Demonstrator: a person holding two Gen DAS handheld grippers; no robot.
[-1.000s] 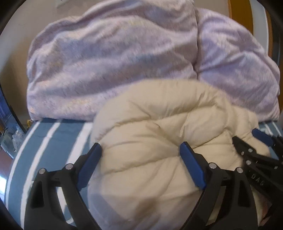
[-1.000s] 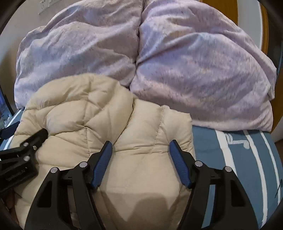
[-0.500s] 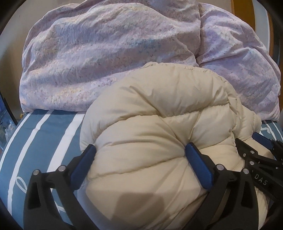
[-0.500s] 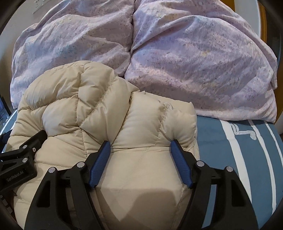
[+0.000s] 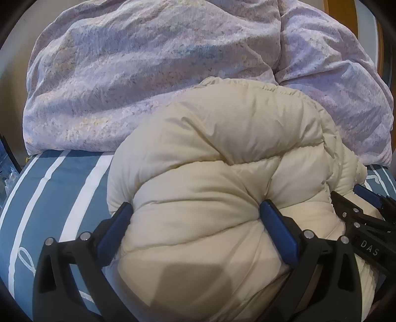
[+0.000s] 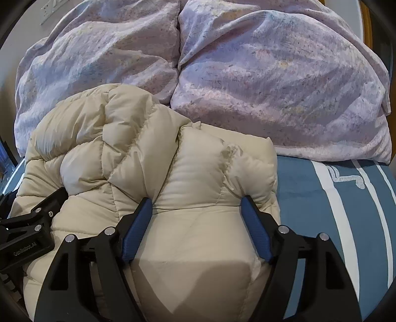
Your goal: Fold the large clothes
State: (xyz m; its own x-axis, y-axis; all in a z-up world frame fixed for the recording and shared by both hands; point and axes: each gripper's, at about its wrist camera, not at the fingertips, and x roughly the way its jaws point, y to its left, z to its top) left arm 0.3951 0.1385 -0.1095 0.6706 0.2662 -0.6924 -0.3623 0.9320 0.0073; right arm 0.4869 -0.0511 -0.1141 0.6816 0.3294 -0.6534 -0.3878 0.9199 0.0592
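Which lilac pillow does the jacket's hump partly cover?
The left-hand pillow in the right wrist view: the cream puffer jacket humps over its lower edge; the right-hand pillow lies behind the flat part.

Bedding behind the work area

A blue bedsheet [image 6: 309,193] with white stripes covers the bed. A crumpled lilac duvet [image 5: 138,69] is heaped on the sheet's far end. Above the duvet, a white wall socket [image 6: 50,11] sits at top left.
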